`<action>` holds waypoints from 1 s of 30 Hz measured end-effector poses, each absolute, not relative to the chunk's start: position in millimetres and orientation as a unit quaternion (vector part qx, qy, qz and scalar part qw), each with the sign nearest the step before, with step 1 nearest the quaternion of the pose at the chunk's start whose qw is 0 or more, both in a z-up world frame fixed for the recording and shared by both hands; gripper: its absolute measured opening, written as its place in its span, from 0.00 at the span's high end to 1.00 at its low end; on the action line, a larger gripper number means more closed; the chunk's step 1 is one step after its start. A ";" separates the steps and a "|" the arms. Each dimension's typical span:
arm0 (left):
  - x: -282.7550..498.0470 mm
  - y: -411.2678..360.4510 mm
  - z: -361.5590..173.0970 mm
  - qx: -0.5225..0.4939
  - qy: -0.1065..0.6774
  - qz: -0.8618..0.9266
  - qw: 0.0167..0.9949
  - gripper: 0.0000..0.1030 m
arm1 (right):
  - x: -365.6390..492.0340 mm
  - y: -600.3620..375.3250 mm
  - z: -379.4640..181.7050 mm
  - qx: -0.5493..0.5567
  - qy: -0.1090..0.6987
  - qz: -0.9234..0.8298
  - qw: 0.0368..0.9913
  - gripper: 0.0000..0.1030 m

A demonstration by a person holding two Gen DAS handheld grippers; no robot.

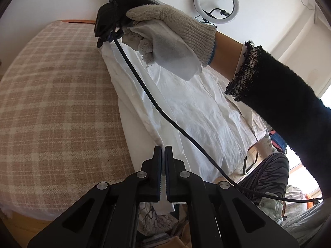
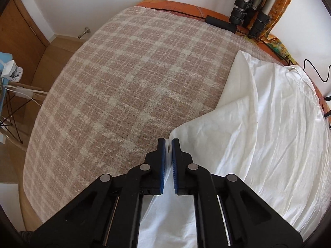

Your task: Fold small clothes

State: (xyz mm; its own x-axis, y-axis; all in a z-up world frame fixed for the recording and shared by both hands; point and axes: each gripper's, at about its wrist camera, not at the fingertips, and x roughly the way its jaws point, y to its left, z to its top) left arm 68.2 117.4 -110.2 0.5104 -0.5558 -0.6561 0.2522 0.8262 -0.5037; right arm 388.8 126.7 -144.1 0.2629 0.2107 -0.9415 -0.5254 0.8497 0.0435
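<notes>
A white garment [image 1: 198,111] lies spread on a pink-and-cream plaid blanket [image 1: 53,107]. My left gripper [image 1: 163,150] is shut on the garment's near edge. In the left wrist view a gloved hand holds the right gripper [image 1: 103,41] at the garment's far end, its tips hidden by the body. In the right wrist view my right gripper [image 2: 169,144] is shut on a corner of the white garment [image 2: 269,128], lifted slightly over the plaid blanket [image 2: 128,82]; cloth shows between the blue pads.
A black cable [image 1: 165,115] runs across the garment from the right gripper. A ring light [image 1: 216,3] hangs on the wall. Tripod legs [image 2: 248,16] and cables stand at the bed's far edge. A wooden floor and a chair [image 2: 10,95] lie to the left.
</notes>
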 end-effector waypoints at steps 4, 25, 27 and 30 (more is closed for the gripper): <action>70.9 96.5 -102.8 -0.157 0.428 -0.257 0.852 0.98 | 383.9 95.2 -124.9 -0.097 0.539 0.266 0.793 0.93; 88.5 1.6 -116.4 -0.108 0.479 -0.330 0.806 0.98 | 398.2 -96.4 -140.2 0.037 0.549 0.187 0.814 0.93; 89.0 -1.0 -119.1 -0.109 0.482 -0.330 0.805 0.98 | 400.6 -97.8 -145.5 0.037 0.554 0.182 0.812 0.93; 86.1 -7.8 -116.6 -0.097 0.482 -0.342 0.801 0.90 | 400.2 -96.1 -148.2 0.022 0.551 0.184 0.813 0.93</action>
State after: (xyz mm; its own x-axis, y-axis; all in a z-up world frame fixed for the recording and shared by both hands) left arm 86.1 -7.8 -116.6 0.3018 -0.6409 -0.7059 0.4539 0.7476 -0.4847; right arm 400.2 -96.1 -148.2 0.3244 0.3236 -0.8888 -0.2741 0.9315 0.2392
